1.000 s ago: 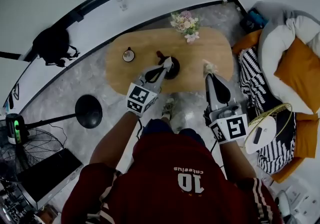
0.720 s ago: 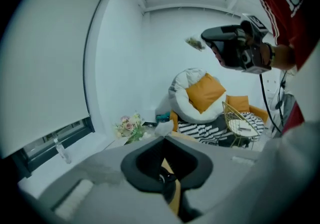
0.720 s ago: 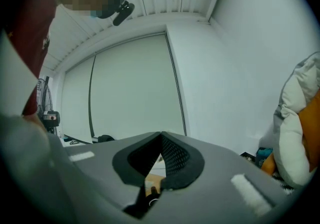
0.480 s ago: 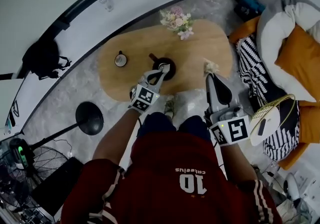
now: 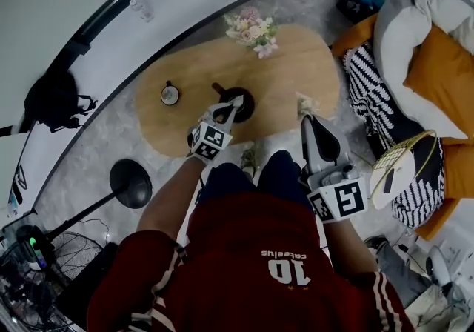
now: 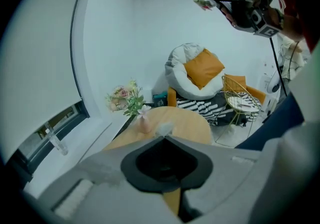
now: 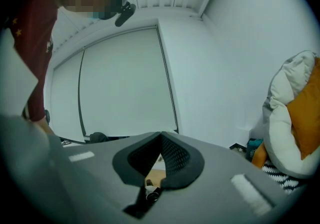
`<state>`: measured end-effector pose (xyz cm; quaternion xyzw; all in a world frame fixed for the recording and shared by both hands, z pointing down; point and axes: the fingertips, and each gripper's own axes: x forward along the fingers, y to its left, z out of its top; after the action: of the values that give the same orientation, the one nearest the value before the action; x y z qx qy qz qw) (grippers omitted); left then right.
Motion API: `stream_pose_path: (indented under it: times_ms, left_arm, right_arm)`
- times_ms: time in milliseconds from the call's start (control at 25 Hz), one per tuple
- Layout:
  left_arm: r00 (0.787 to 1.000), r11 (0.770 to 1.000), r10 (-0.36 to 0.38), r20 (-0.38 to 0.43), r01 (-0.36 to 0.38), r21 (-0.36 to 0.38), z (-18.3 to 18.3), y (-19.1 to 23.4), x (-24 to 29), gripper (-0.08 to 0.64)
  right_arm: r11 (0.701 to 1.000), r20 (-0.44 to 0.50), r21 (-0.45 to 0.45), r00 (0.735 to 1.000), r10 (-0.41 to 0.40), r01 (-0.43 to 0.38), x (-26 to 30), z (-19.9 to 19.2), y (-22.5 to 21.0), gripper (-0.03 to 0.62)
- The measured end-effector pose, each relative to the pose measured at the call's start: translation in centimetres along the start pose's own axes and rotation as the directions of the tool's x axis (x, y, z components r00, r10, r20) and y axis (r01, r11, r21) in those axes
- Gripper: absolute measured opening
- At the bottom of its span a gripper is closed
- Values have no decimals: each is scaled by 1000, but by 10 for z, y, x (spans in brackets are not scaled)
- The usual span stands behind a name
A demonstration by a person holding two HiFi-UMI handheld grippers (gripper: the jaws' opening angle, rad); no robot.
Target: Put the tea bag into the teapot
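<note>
Two grippers are in use, and only the right gripper [image 5: 306, 118] carries a load: its jaws are closed on the tea bag [image 5: 305, 105], a small pale bundle that projects beyond the tips toward the far side. The left gripper [image 5: 234, 106] has its jaws fully together with nothing identifiable between them (a pale blur just past its tip in the left gripper view cannot be named), and its tip lies over the near left edge of the teapot [image 5: 246, 99]. The step in hand is judged to be the transfer of the bag to the pot. Carry the bag left across the table [image 5: 289, 71] high enough to clear the pot rim, centre it over the opening, lower it inside, and only then part the jaws; a high release risks the light bag landing on the rim. Confirm first that the opening is uncovered, since the head view does not show whether a lid is on. At present the tea bag hangs over the near right part of the table, well apart from the teapot, which stands to its left near the table's middle.
</note>
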<state>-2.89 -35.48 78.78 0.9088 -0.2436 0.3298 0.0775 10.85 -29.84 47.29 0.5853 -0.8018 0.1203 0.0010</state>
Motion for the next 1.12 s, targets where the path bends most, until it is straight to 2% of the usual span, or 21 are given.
stream_pose_path:
  times_ms: [240, 320, 480, 680, 800, 1120]
  left_arm:
    - [999, 1000, 6, -37, -6, -26, -13, 3, 13, 15]
    - [999, 1000, -2, -40, 0, -31, -14, 2, 16, 128]
    - [1000, 1000, -4, -21, 3, -28, -12, 2, 13, 196]
    - [1000, 999, 3, 19, -2, -53, -3, 2, -1, 206]
    - [998, 998, 21, 59, -18, -58, 15, 6, -17, 206]
    - [977, 985, 115, 177, -89, -147, 60, 13, -57, 206]
  right_arm:
    - [1000, 2, 9, 1000, -25, 25, -6, -1, -8, 0]
    - [999, 5, 10, 999, -33, 33, -7, 0, -11, 0]
    - [999, 11, 9, 999, -40, 40, -9, 2, -14, 0]
    - [1000, 20, 2, 1000, -18, 18, -6, 6, -8, 0]
    - [1000, 12, -5, 1000, -3, 3, -5, 7, -4, 0]
    - [1000, 17, -12, 999, 28, -28, -12, 21, -1, 0]
